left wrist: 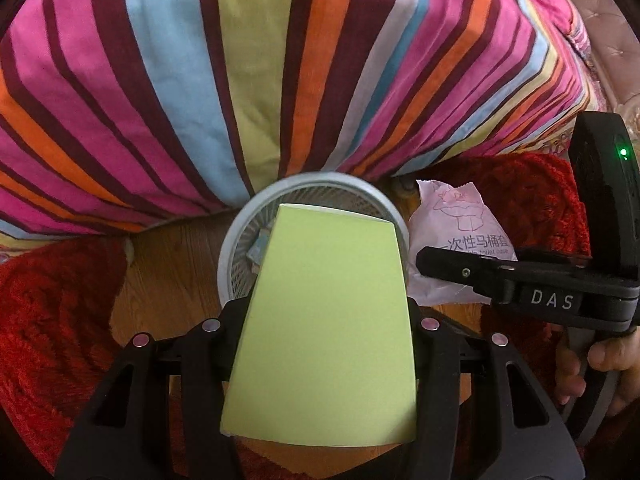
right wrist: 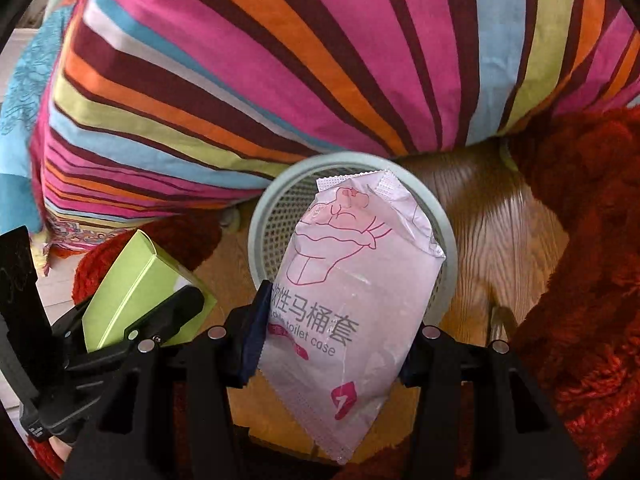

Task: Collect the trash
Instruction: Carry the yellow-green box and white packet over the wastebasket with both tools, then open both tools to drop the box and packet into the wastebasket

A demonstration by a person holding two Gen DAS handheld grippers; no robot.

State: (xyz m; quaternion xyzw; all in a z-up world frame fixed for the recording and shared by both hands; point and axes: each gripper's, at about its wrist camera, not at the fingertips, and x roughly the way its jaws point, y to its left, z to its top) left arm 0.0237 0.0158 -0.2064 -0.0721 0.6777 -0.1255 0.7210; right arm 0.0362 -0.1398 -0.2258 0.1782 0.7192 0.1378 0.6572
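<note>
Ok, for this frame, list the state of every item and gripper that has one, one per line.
Left gripper: shut on the green box, above the bin.
Green box: closed, held, not yet dropped.
Right gripper: shut on the toilet seat cover packet.
Toilet seat cover packet: sealed, crinkled, held over the bin.
Mesh bin: upright on the wood floor, open-topped, some scrap inside.

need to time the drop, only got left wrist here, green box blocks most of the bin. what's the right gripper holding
Observer: The right gripper is shut on a pink toilet case packet.
Operator: is it over the bin
Observer: Its top end overlaps the mesh bin opening in the right wrist view.
Operator: and my box from that side
Observer: The green box is clamped in the left gripper, left of the bin rim.
</note>
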